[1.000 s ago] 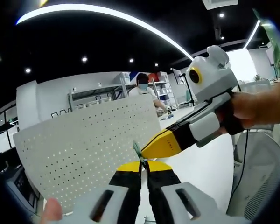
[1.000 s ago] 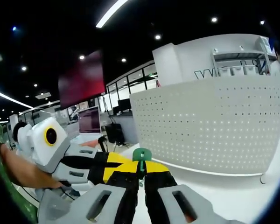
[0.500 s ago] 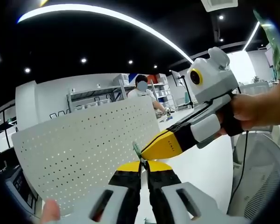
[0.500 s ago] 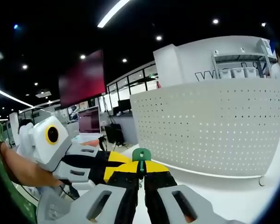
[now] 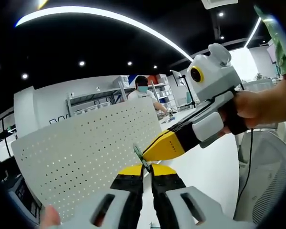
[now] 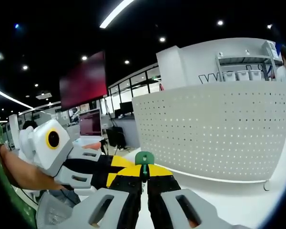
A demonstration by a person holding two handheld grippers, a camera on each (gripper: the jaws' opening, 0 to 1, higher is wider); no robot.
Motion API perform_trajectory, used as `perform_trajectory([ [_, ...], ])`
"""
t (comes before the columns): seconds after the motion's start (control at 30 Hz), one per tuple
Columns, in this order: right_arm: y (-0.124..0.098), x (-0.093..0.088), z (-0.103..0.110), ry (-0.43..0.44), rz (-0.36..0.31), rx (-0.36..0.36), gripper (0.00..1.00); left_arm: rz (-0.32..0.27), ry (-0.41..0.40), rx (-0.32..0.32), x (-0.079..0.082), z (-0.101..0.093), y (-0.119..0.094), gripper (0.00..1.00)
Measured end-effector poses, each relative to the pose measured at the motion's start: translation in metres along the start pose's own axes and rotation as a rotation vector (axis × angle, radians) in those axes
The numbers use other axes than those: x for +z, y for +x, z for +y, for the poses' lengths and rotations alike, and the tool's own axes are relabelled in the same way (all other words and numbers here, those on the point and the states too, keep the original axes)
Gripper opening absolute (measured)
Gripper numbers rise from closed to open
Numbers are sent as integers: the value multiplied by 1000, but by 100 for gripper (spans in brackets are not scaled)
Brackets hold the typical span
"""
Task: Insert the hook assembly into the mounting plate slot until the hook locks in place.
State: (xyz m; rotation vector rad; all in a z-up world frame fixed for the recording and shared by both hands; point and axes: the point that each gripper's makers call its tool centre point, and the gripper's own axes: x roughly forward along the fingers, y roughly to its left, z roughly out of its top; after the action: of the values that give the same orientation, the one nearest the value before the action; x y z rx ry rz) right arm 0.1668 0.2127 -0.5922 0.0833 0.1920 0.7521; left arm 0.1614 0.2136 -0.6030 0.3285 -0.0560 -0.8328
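A small green hook (image 5: 139, 153) stands up from the tips of my left gripper (image 5: 146, 168), whose jaws are shut on its stem. My right gripper (image 5: 158, 148) comes in from the right, and its yellow tip meets the same hook. In the right gripper view the green hook (image 6: 144, 158) rises from my right gripper (image 6: 144, 172), shut on it. There my left gripper (image 6: 118, 168) lies against it from the left. The white perforated mounting plate (image 5: 86, 152) stands upright behind the hook, apart from it. It curves across the right gripper view as the plate (image 6: 214, 129).
A hand (image 5: 260, 105) holds the right gripper; a hand (image 6: 19, 174) holds the left one. A grey mesh chair (image 5: 267, 176) is at the right. A person (image 5: 142, 88) stands at shelves far behind. The plate stands on a white table (image 6: 229, 200).
Both views have drifted slightly. The grippers stay together on the hook, in front of the plate.
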Motion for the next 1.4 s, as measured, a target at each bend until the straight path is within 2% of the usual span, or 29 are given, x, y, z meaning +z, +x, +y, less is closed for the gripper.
perform_trajectory([
  [0.4,0,-1,0,20,13,6,1,-2,71,4,2,0,0,5],
  [0.57,0,-2,0,21,16,4,1,0,69,3,2,0,0,5],
  [0.8,1,-2,0,16,15,3,1,2,51,-2,1,0,1,6],
  [1.13,1,1,0,13,5,4,1,7,28,-14,-2,-3,1,13],
  [1.4,0,1,-1,11,3,-2,1,-4,-55,-14,-5,-1,0,18],
])
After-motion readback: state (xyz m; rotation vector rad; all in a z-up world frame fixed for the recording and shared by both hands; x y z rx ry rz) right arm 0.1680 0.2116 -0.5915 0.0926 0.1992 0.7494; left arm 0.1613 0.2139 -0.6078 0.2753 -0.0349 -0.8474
